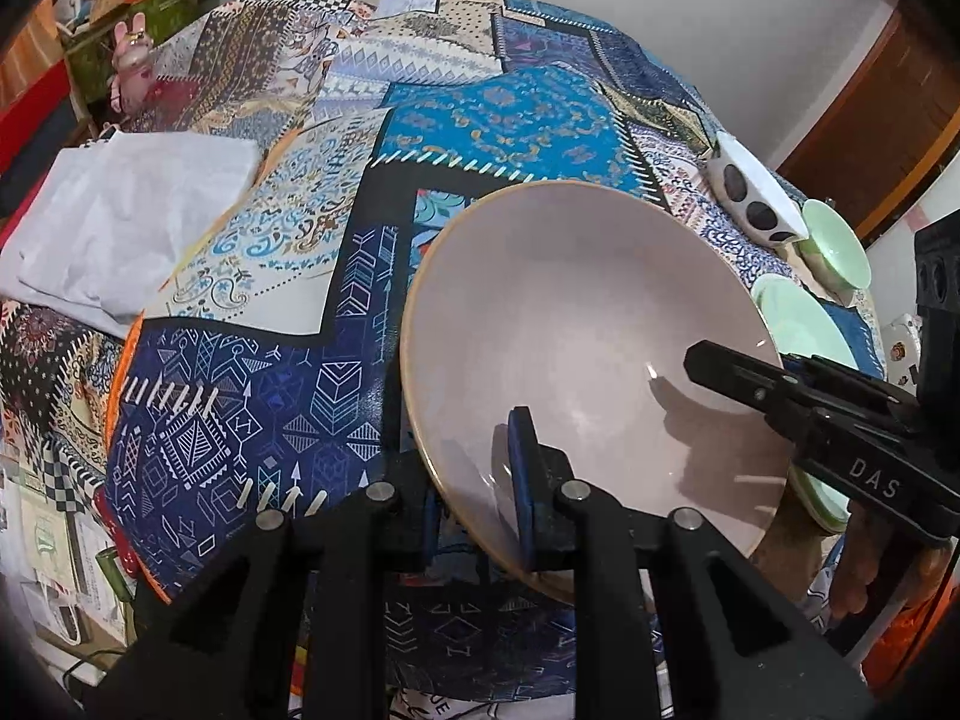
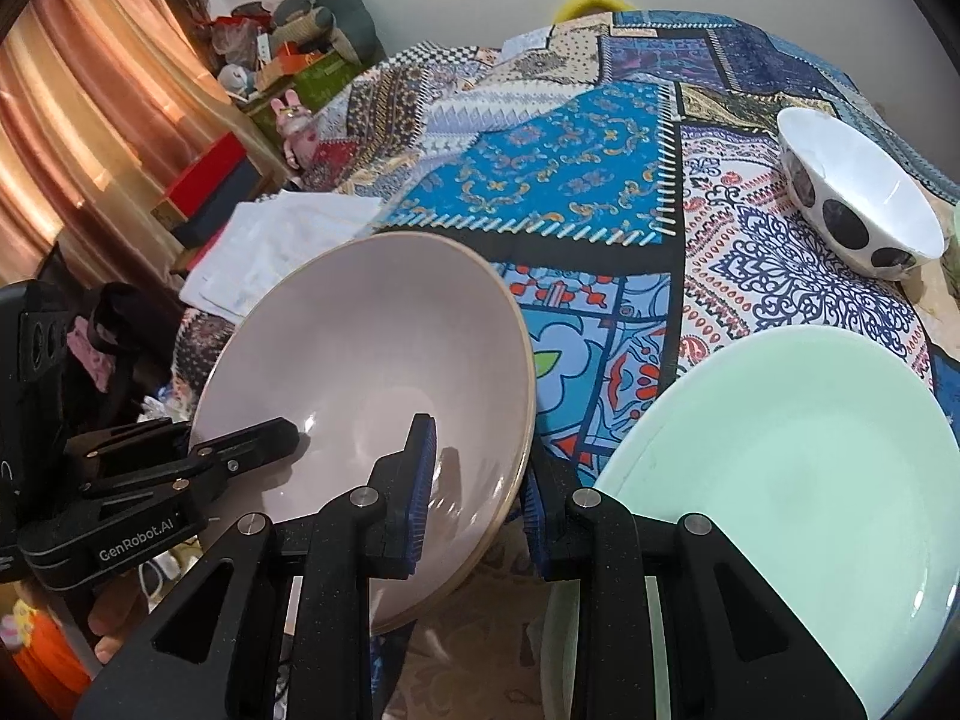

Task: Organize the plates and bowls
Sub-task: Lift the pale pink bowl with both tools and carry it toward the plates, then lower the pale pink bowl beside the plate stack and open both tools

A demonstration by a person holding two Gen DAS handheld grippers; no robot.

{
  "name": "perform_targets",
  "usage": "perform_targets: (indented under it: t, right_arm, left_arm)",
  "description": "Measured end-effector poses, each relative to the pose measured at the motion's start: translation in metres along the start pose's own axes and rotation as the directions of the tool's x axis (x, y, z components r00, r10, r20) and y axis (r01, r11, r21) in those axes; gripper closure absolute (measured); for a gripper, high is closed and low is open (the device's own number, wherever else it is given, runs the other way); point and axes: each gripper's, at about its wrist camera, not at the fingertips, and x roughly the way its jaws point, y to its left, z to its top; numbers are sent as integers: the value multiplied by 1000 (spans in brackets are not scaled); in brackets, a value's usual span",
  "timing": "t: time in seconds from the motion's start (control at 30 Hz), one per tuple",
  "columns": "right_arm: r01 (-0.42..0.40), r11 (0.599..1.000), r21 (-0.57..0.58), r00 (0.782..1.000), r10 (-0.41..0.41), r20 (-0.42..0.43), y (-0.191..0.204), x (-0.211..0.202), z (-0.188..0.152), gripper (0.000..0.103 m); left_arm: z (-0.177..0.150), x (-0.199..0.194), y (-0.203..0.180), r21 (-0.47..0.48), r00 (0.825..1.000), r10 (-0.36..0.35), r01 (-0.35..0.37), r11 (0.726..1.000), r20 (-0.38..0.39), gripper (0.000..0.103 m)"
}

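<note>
Both tools grip the same pink bowl (image 2: 366,396) by its rim: the left tool (image 1: 477,504) has one blue pad inside the bowl and the other outside under the wall, closed narrow on the near edge, and the right tool (image 2: 474,498) pinches the opposite edge the same way, one pad inside, one behind the rim. The bowl appears to hang tilted between them, above the patterned table (image 2: 576,192). The main risk, as I judge it, is a slip: the glazed wall is smooth and sloped, so if either tool eases off or the two pull apart unevenly, the bowl could twist out and drop onto the table. Just to the right of the pink bowl lies the pale green plate (image 2: 798,468), its rim close to the right tool's outer finger, so a careless swing could knock it. Beyond the pink bowl and to the right stands the spotted bowl (image 2: 864,210), well apart. Left of the pink bowl a white cloth (image 1: 132,210) lies on the table.
</note>
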Motion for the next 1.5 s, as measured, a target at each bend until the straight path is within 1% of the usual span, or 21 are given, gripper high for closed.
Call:
perform_targets:
  t: [0.1,0.23,0.33,0.4,0.47,0.53,0.63,0.67,0.77,0.83,0.93,1.03,1.07,1.17,1.23,1.27,1.33,1.37,1.4,1.47,1.5]
  right_arm:
    - [20,1000,-17,1000,-20,1,2,1,1,79]
    - [38,999,-35,999,-38,2,5,0,2,79]
    - [52,998,-47,998,-50,31,6,-10,3,76]
    - [52,997,-51,998,-50,41,6,-15,5,76]
    - [50,997,-52,997,-47,54,4,-21,6,76]
    - [35,998,-54,997,-31,67,2,-28,7,76]
    - [33,998,-58,995,-28,95,0,-42,5,76]
    - [34,998,-61,994,-27,105,-1,-48,4,76]
    - [46,997,-59,989,-37,140,-11,-67,3,76]
    - [57,997,-53,986,-47,161,-18,-78,3,76]
    - [72,997,-32,979,-64,196,-33,-98,1,75]
    - [96,995,-9,968,-92,233,-48,-120,-1,73]
    - [108,994,3,962,-106,250,-55,-128,-2,73]
    - [124,992,25,952,-126,277,-72,-145,-4,71]
    - [138,990,39,945,-143,294,-84,-155,-5,70]
    - [145,988,44,941,-152,303,-89,-160,-4,70]
    - [161,985,54,933,-170,318,-98,-167,-4,68]
    - [169,984,61,928,-180,326,-105,-171,-4,67]
    - [175,982,66,924,-187,333,-109,-173,-4,65]
    - [188,979,78,916,-203,345,-118,-175,-3,62]
    - [191,978,82,915,-208,347,-124,-176,-2,62]
  left_arm:
    - [0,2,-1,5,1000,0,0,1000,4,83]
    - [-1,4,-2,27,1000,16,-16,1000,0,82]
    - [-3,0,-1,28,1000,4,-4,1000,11,80]
    - [-5,-7,0,29,1000,12,-13,1000,26,79]
    - [-5,-14,0,32,999,29,-30,999,43,74]
    - [-7,-23,0,37,996,55,-57,998,66,67]
    - [-6,-40,-3,46,990,85,-91,995,109,63]
    - [-6,-46,-4,46,989,88,-94,994,122,62]
    - [-4,-65,-12,45,981,81,-90,995,178,55]
    - [-2,-80,-21,49,971,69,-83,995,230,48]
    - [5,-98,-40,64,952,49,-71,995,301,42]
    - [15,-111,-60,72,935,30,-59,996,353,41]
    - [21,-114,-71,89,933,21,-56,994,360,41]
    - [35,-113,-94,140,940,-7,-44,989,341,41]
    - [42,-112,-107,155,939,-32,-23,988,341,41]
    - [47,-111,-116,162,938,-45,-12,987,344,41]
    - [53,-110,-129,183,930,-74,7,983,361,41]
    - [57,-109,-139,201,923,-75,-2,980,376,41]
    - [61,-107,-148,222,920,-72,-16,975,385,40]
    - [69,-101,-166,263,922,-78,-26,964,380,30]
    - [73,-98,-172,271,925,-83,-23,962,370,22]
